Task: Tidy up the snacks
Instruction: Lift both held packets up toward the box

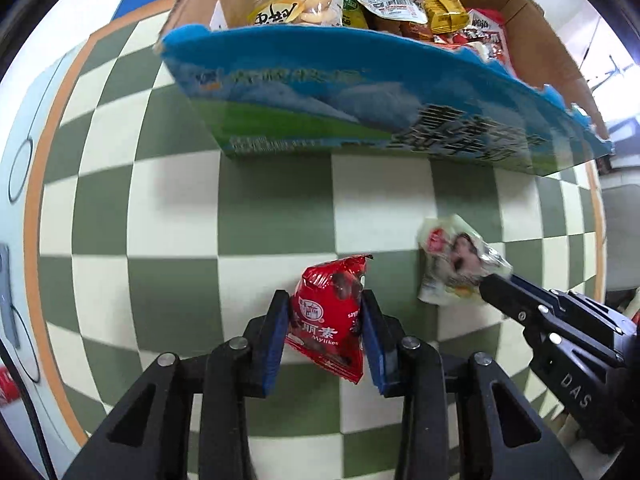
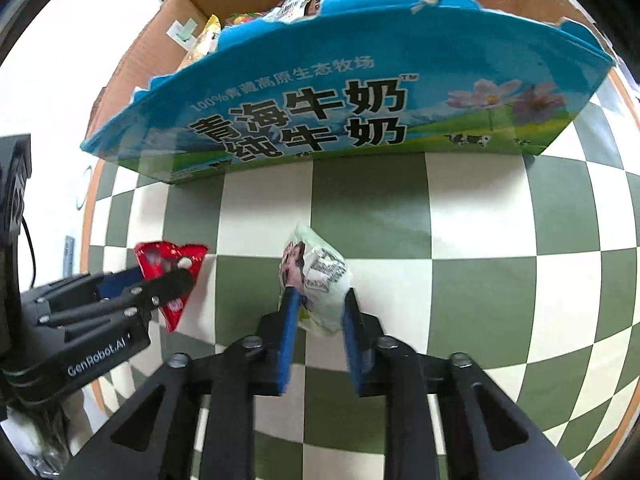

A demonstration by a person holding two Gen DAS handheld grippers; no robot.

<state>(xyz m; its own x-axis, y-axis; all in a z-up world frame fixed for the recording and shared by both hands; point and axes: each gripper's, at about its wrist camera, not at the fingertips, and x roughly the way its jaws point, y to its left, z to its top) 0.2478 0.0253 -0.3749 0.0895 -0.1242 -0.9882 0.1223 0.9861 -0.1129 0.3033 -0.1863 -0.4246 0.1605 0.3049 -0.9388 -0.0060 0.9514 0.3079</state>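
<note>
Left wrist view, left gripper clamping red snack packet, right gripper clamping pale snack packet

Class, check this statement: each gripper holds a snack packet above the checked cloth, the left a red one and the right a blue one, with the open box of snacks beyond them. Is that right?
One detail is wrong: the right gripper holds a pale white-green packet, not a blue one, as the right wrist view shows. The left gripper does hold the red packet above the checked cloth, with the box beyond.

Green-and-cream checkered cloth — orange-edged — covers a white table.
</note>
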